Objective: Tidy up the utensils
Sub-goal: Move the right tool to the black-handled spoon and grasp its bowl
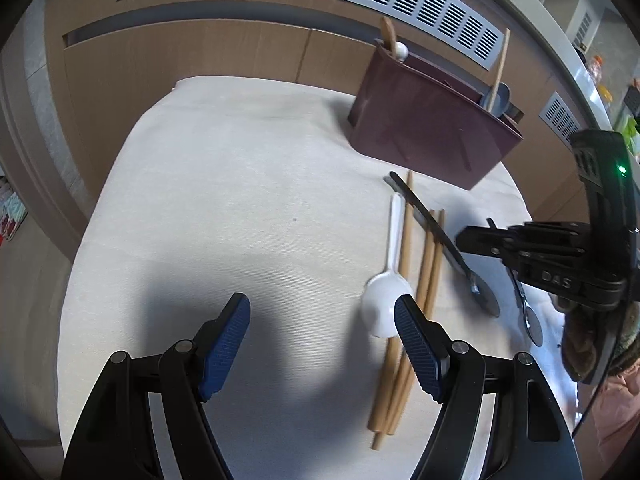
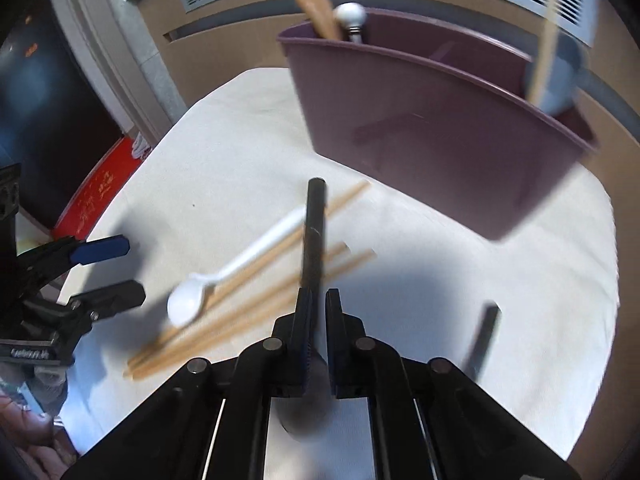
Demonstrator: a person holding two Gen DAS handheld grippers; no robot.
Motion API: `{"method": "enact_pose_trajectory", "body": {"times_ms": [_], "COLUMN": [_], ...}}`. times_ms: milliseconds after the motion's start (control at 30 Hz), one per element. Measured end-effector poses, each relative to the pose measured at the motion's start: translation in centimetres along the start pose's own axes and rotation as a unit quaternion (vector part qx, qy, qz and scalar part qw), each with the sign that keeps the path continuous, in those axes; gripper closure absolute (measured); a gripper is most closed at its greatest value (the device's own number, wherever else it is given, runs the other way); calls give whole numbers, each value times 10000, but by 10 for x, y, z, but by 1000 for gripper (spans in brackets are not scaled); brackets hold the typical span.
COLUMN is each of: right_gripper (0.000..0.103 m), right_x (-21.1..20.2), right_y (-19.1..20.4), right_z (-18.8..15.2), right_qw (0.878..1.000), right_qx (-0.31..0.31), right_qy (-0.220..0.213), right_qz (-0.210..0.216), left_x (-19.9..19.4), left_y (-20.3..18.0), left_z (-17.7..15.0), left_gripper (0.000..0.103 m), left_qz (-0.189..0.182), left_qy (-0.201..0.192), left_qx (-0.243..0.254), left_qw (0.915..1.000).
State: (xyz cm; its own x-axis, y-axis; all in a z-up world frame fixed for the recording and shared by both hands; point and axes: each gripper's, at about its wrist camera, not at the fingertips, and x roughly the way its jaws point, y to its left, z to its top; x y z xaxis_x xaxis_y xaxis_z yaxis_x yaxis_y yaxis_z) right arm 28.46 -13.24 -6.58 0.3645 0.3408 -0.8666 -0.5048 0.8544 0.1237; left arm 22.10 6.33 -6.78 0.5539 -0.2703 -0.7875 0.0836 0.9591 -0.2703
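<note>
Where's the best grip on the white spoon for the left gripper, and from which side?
Grip the white spoon mid-handle, from above, jaws across its width. The handle is thin, straight and flat on the cloth; the bowl is wide and rounded. The side away from the chopsticks is clear cloth; a chopstick hugs the other. The left gripper is open, beside the bowl.

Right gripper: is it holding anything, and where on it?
The right gripper is shut on the black-handled spoon, gripping the handle down near the bowl end. The left gripper is open and holds nothing.
</note>
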Motion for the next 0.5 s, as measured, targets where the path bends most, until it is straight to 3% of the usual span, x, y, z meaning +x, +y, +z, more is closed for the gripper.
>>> {"method": "enact_pose_trajectory", "body": {"times_ms": [167,267,333,400,500], "right_gripper": [97,94,84,55,53], "right_x": [-22,-22,-20,-16,-12], "right_y": [-13,-6,-3,1,19], "right_z": [-24,-27,-28,-30,-41], "right_qw": [9989,9993,9996,9997,9995], "right_qx": [80,1,22,126,84], "right_qy": [-172,-176,-179,-153,-258], "right_qz": [-436,-331,-195,-114,-137], "left_x": [2,4,4,4,3], "left_y": [-20,-30,-36,-39,-39], "left_z": [-2,-6,-9,-12,-15], "left_gripper": [28,28,28,28,28], "left_qz": [-68,-76,-62,-24,13], "left_qy": [38,46,58,71,88], "left_qx": [264,414,499,561,591], "left_qw": [9996,9991,9987,9984,9982]}}
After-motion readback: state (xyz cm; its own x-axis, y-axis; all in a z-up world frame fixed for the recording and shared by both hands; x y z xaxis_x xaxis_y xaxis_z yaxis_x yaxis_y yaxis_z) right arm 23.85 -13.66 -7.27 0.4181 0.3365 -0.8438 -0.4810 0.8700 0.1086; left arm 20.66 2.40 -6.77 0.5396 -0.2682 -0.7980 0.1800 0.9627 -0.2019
